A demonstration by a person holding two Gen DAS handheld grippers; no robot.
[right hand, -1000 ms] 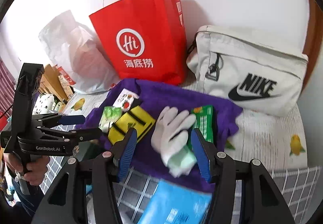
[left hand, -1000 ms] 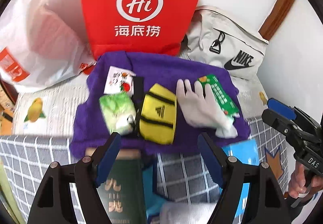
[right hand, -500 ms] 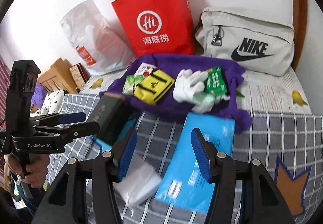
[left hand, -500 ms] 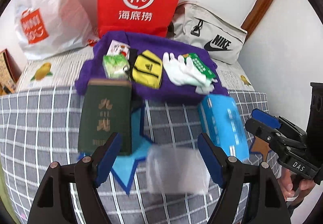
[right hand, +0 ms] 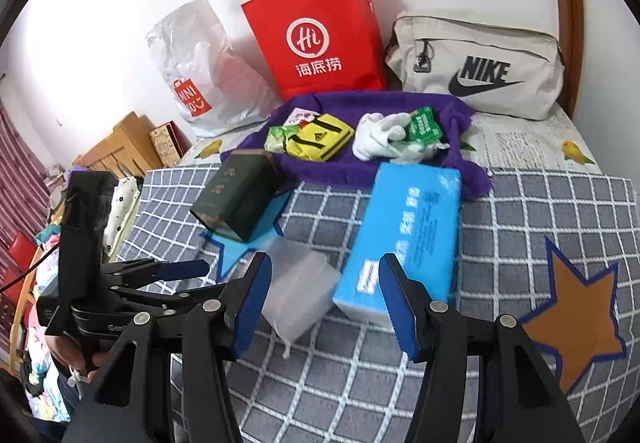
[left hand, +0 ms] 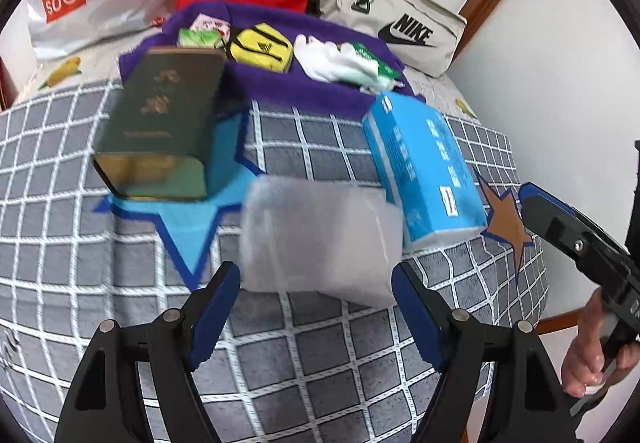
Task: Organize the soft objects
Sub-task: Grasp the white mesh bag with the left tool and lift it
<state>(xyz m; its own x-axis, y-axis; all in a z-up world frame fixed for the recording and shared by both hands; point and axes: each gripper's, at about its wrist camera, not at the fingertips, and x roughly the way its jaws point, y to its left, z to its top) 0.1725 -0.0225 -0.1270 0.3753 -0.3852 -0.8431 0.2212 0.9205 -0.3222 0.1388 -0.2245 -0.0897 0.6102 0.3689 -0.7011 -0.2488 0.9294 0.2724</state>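
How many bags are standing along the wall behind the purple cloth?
3. The white plastic Miniso bag is on the left, the red paper Haidilao bag in the middle, and the beige fabric Nike bag on the right. Others may be hidden behind them.

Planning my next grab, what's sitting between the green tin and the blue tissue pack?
A translucent plastic pouch on the checked blanket, in both wrist views.

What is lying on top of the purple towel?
On the purple towel lie a yellow pouch, white gloves, a green packet, a light green packet and a small white packet. What the gloves cover is hidden.
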